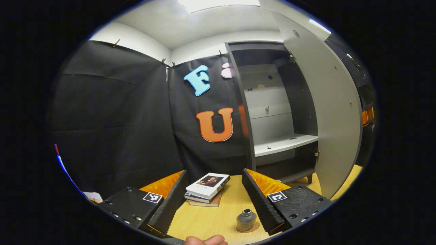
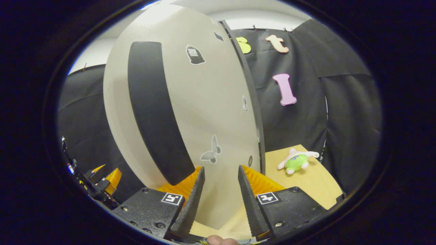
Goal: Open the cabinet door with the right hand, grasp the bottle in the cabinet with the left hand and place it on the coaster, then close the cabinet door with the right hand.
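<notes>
Black cloth walls, wooden table (image 1: 204, 221), grey cabinet (image 1: 272, 112) at the back with its door (image 1: 327, 112) swung wide open.

Left gripper view: left gripper (image 1: 214, 200) fingers spread wide, holding nothing. Bottle (image 1: 246, 220) stands upright on the table on a coaster (image 1: 253, 228), low in frame, just inside the right-hand finger (image 1: 260, 200) and close beside it; can't tell if they touch. It is well apart from the left-hand finger. Stack of books (image 1: 207, 189) lies farther out between the fingers, nearer the left one. Cabinet shelf (image 1: 284, 143) is bare apart from a small dark bit. Fingertip of a person's hand (image 1: 206, 241) at the bottom edge.

Right gripper view: right gripper (image 2: 219, 190) fingers open, moderate gap, gripping nothing. Door's outer face (image 2: 190, 102) sits right in front, its lower edge running between the fingers; contact unclear. Long dark handle strip (image 2: 153, 109) is up and left of the left-hand finger (image 2: 192, 204). Butterfly sticker (image 2: 212, 153) just above the gap. Plush toy (image 2: 295, 160) lies on the table to the right, well apart.
</notes>
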Tool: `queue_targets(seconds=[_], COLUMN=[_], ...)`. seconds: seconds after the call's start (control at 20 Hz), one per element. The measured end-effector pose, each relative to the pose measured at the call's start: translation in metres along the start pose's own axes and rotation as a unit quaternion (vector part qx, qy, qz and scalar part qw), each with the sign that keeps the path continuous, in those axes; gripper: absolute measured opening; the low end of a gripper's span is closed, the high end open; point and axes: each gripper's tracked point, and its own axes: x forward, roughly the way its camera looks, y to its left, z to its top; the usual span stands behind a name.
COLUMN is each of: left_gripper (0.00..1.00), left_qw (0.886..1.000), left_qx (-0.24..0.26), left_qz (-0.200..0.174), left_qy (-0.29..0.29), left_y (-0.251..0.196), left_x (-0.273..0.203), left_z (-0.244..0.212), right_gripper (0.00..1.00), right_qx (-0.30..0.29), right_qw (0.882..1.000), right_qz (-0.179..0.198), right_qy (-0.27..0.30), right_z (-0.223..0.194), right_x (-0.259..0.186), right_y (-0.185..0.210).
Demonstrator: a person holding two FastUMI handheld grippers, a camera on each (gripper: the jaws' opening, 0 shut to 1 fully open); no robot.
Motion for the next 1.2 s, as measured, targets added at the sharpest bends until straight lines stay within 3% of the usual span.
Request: queue_targets(seconds=[0.45,0.9,1.05,1.2], left_gripper=[0.96,0.96,0.96,0.96], left_qw=[0.999,0.99,0.988,0.99], left_qx=[0.007,0.023,0.011,-0.002], left_qz=[0.045,0.135,0.15,0.142], left_qy=[0.004,0.024,0.028,0.026], left_y=[0.033,0.087,0.089,0.072], left_x=[-0.01,-0.054,-0.059,-0.053], left_z=[0.004,0.004,0.004,0.01], right_gripper=[0.66,0.66,0.66,0.66], right_qx=[0.005,-0.011,-0.031,-0.041], right_qw=[0.998,0.987,0.985,0.986], right_qz=[0.061,0.151,0.161,0.154], right_qy=[0.016,0.058,0.057,0.048], right_z=[-0.009,-0.034,-0.034,-0.026], right_x=[0.041,0.096,0.086,0.078], right_y=[0.041,0.106,0.113,0.096])
